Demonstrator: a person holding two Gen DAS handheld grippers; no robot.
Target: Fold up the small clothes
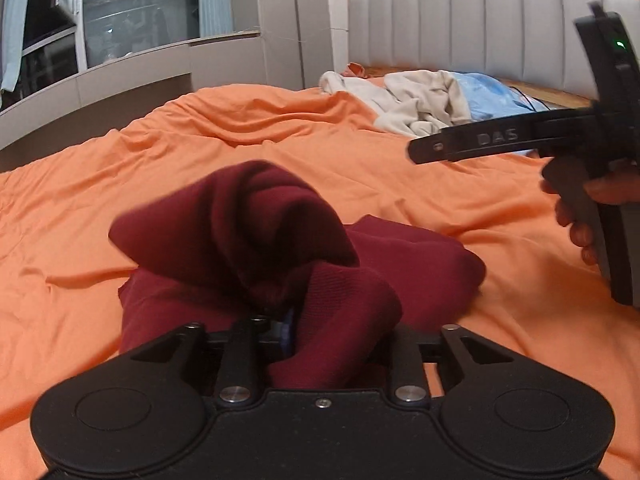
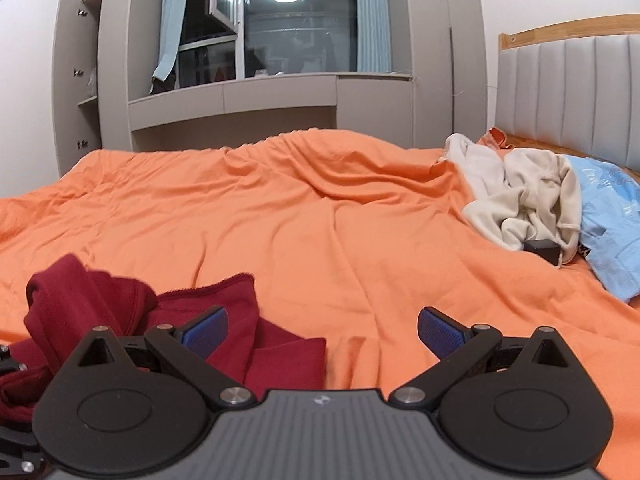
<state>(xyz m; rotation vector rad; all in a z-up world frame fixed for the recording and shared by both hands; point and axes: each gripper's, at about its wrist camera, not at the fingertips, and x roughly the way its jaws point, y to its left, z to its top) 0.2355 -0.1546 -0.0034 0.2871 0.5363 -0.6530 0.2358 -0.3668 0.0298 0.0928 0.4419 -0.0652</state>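
In the left wrist view, the left gripper (image 1: 288, 320) is pinching a fold of the maroon garment (image 1: 280, 240), which is bunching up near the front edge of the orange bedspread (image 1: 280, 140); a black bar reading "DAS" (image 1: 498, 137) is crossing at the right. In the right wrist view, the right gripper (image 2: 322, 330) is hanging spread wide and empty, its blue pads (image 2: 438, 332) showing, with the garment (image 2: 240, 320) lying at the bedspread's front left and a cream garment (image 2: 520, 200) beside a blue pillow (image 2: 612, 232) by the headboard.

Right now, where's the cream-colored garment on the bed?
In both wrist views the cream garment lies crumpled at the far right of the orange bedspread, against the blue pillow below the grey headboard.
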